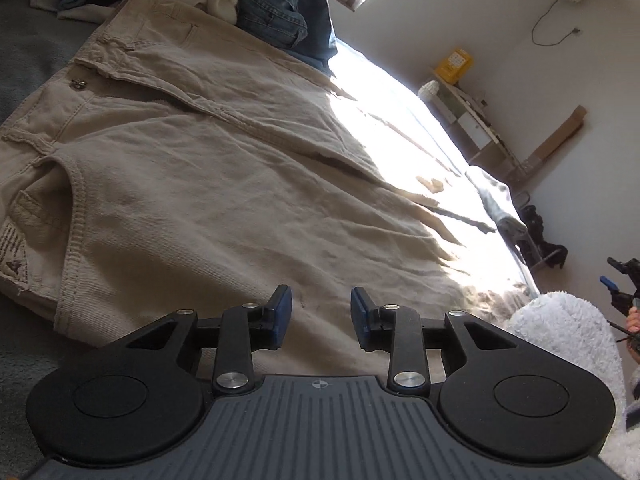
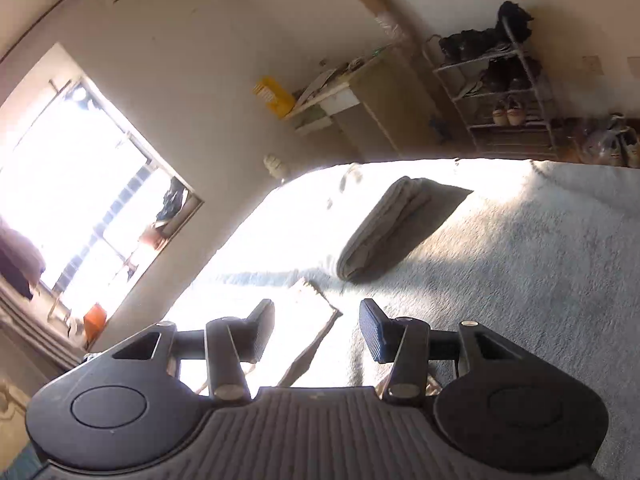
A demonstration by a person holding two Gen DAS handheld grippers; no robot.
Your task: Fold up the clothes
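Beige trousers (image 1: 208, 168) lie spread flat on the grey bed cover (image 1: 24, 60), waistband at the left and legs running right into bright sunlight. My left gripper (image 1: 321, 312) hovers low over the near leg, open, with nothing between its blue pads. In the right wrist view my right gripper (image 2: 318, 320) is open above the bed. A beige hem end of the trousers (image 2: 314, 300) lies below the gap, apart from the fingers. A white fluffy sleeve (image 1: 568, 328) shows at the right edge.
A heap of clothes with blue jeans (image 1: 280, 4) sits at the bed's far end. A folded grey garment (image 2: 396, 224) rests on the bed cover (image 2: 520, 280). Beyond the bed edge stand a low shelf (image 2: 360, 112), a shoe rack (image 2: 508, 92) and a sunlit window (image 2: 80, 184).
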